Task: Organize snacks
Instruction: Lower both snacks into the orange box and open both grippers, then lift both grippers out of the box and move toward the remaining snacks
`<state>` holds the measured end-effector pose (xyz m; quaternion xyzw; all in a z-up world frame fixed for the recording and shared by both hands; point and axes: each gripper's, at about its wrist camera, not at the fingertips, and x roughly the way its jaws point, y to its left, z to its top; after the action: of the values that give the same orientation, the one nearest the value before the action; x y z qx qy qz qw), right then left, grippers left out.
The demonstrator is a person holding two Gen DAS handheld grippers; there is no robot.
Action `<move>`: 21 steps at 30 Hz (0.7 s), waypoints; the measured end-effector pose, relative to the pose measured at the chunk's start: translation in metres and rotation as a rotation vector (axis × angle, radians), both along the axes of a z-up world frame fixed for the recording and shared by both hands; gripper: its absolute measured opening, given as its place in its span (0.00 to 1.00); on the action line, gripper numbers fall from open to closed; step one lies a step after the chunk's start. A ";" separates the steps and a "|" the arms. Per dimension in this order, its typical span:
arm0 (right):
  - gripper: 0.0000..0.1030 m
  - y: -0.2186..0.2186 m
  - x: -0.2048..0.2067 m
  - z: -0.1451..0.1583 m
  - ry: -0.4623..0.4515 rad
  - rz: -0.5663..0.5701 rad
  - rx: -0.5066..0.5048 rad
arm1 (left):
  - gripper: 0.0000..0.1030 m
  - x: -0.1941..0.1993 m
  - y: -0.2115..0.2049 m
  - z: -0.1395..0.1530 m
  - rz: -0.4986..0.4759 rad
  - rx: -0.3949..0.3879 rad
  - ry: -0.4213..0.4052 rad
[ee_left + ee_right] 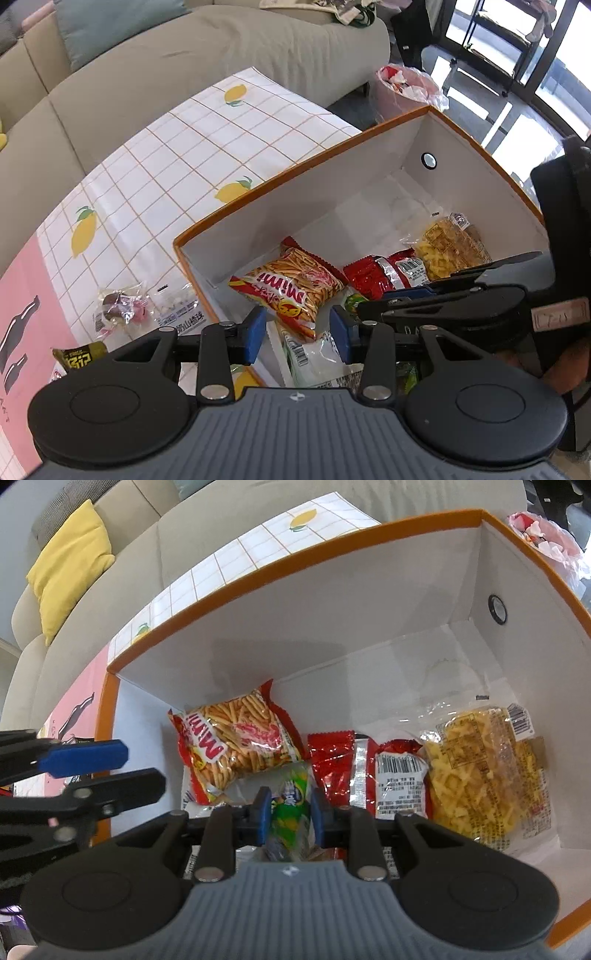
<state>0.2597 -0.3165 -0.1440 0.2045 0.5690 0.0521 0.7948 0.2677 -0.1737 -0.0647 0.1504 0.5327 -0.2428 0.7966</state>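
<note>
Orange-rimmed box [314,162], white inside, sits on a table under a lemon-print cloth [177,147]. Sofa beyond the table's far edge; yellow cushion [70,557] on it in the right wrist view.

Inside the box, along the floor:
- Mimi stick-snack bag [291,288], red and orange, lies near the box's left end wall, tilted, partly over a white packet [314,358].
- Red foil packet [384,273] just beside it, barcode label up.
- Clear bag of yellow crisps [450,247] next, toward the box's right side.
- The far right end of the box floor is bare; a round metal eyelet [428,160] shows in that end wall.

Left gripper [298,332]: blue pads spread apart, nothing pressed between them, poised above the near left corner of the box over the Mimi bag's lower end.

Right gripper [289,812]: pads drawn in on a green snack packet [291,808], pinching it upright at the near side of the box, just beside the Mimi bag and the red foil packet.

On the cloth outside the box's left wall: a clear candy bag [118,310], a small white-sweets bag [177,306] touching it, and a dark yellow-lettered packet [79,356] near the table's near edge. Pink bin liner [410,92] on the floor beyond the box.
</note>
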 end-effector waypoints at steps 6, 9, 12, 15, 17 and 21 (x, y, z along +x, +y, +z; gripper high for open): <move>0.22 0.002 0.000 0.005 -0.005 0.008 -0.020 | 0.47 -0.009 0.009 0.006 0.022 -0.018 -0.004; 0.22 0.003 -0.003 0.009 -0.015 0.010 -0.027 | 0.47 -0.013 0.015 0.010 0.037 -0.032 -0.008; 0.22 0.001 -0.009 0.013 -0.020 0.010 -0.030 | 0.47 -0.019 0.021 0.014 0.051 -0.043 -0.010; 0.20 0.008 -0.014 0.011 -0.013 0.033 -0.057 | 0.47 -0.026 0.027 0.017 0.068 -0.052 -0.013; 0.20 0.011 -0.015 0.009 -0.007 0.030 -0.061 | 0.47 -0.031 0.031 0.019 0.080 -0.060 -0.013; 0.19 0.016 -0.010 0.004 0.006 0.030 -0.056 | 0.47 -0.040 0.040 0.024 0.100 -0.066 -0.019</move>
<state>0.2493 -0.3003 -0.1404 0.1737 0.5757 0.0477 0.7976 0.2273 -0.1334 -0.0411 0.0993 0.5238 -0.2188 0.8172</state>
